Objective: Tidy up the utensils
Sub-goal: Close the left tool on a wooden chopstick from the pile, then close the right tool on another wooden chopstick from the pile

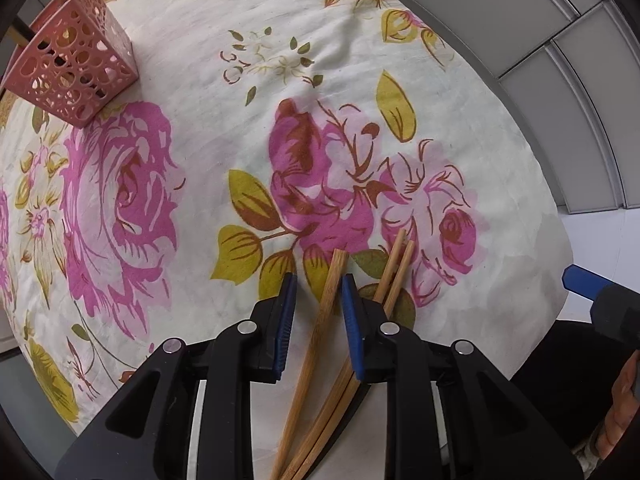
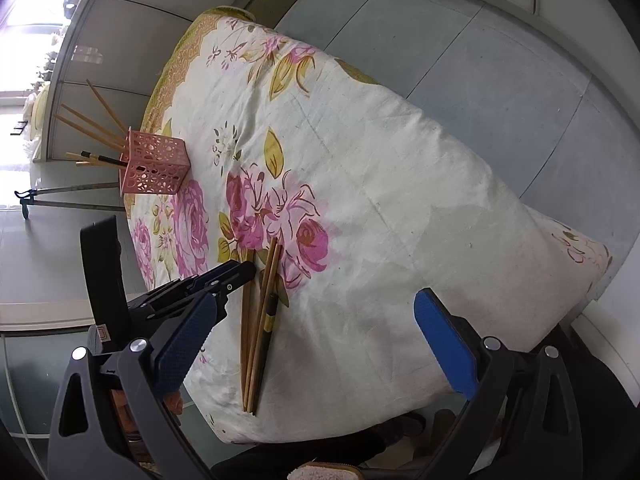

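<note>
The left gripper (image 1: 318, 286) points straight down over the loose chopsticks (image 2: 256, 320) lying on the flowered cloth (image 1: 320, 60) that covers the desk. Its blue fingers (image 1: 288, 320) are narrowed around one bamboo stick (image 1: 324, 312) — a gap shows on the left side of it, so I'd say they are not pressing yet. Two more sticks (image 1: 396, 268) run under and past the other finger, outside the grip.

The right gripper (image 2: 316, 344) hangs back near the desk's edge, fingers (image 2: 444, 344) spread wide, nothing between them.

To do this well, I'd close squarely on that single stick and lift it straight up, so the neighbours don't drag along. From the right-hand view they lie bunched, nearly touching, with one dark-handled chopstick (image 2: 270, 316) among the pale ones — easy to snag.

Where it all goes: the pink perforated holder (image 2: 154, 166), well apart from the pile across the cloth, already bristling with sticks that lean outward. Those will crowd the opening, so the new one wants to enter steeply. The cloth is rumpled but otherwise bare between pile and holder. A metal stand with a wheel (image 2: 24, 200) sits on the floor beyond.
</note>
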A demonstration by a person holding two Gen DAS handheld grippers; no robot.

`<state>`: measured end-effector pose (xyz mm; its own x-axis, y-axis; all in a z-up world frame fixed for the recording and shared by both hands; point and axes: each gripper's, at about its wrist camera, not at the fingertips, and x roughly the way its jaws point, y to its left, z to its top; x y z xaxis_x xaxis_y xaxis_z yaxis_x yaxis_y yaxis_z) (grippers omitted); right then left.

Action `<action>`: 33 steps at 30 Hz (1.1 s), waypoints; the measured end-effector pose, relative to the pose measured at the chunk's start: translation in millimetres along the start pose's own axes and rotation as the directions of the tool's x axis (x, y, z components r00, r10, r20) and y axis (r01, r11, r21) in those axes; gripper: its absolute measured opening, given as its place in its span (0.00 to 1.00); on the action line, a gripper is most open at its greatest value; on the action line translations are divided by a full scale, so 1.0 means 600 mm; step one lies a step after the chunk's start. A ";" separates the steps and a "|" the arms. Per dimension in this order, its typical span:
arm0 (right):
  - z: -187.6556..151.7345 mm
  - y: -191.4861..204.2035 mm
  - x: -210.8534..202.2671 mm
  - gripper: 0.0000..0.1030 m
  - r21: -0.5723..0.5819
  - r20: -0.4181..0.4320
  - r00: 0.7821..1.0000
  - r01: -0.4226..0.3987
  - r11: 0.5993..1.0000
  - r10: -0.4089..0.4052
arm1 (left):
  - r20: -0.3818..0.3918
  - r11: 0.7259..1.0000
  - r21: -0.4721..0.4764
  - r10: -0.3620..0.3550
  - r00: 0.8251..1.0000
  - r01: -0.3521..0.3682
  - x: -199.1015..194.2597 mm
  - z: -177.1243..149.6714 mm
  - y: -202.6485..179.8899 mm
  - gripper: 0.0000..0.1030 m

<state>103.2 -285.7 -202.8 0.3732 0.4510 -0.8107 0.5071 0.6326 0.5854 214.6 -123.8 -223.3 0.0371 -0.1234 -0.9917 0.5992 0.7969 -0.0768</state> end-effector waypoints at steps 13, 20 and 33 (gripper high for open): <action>-0.003 0.045 0.088 0.57 0.055 -0.049 0.988 0.146 0.988 -0.144 | 0.244 0.991 -0.109 -0.048 0.968 0.077 -0.053 -0.078 0.077 0.06; 0.001 0.111 0.128 0.46 -0.030 0.033 0.962 0.271 0.962 -0.270 | 0.438 0.970 -0.179 -0.071 0.896 0.164 -0.159 -0.144 0.134 0.06; -0.020 0.164 0.163 0.29 -0.075 0.117 0.890 0.451 0.889 -0.442 | 0.510 0.959 -0.177 -0.104 0.854 0.222 -0.199 -0.168 0.158 0.06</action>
<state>180.2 -171.7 -224.2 0.1987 0.0482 -0.9789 0.5611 0.8133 0.1540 186.1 26.0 -122.7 0.3777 -0.4899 -0.7857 0.4414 0.8412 -0.3123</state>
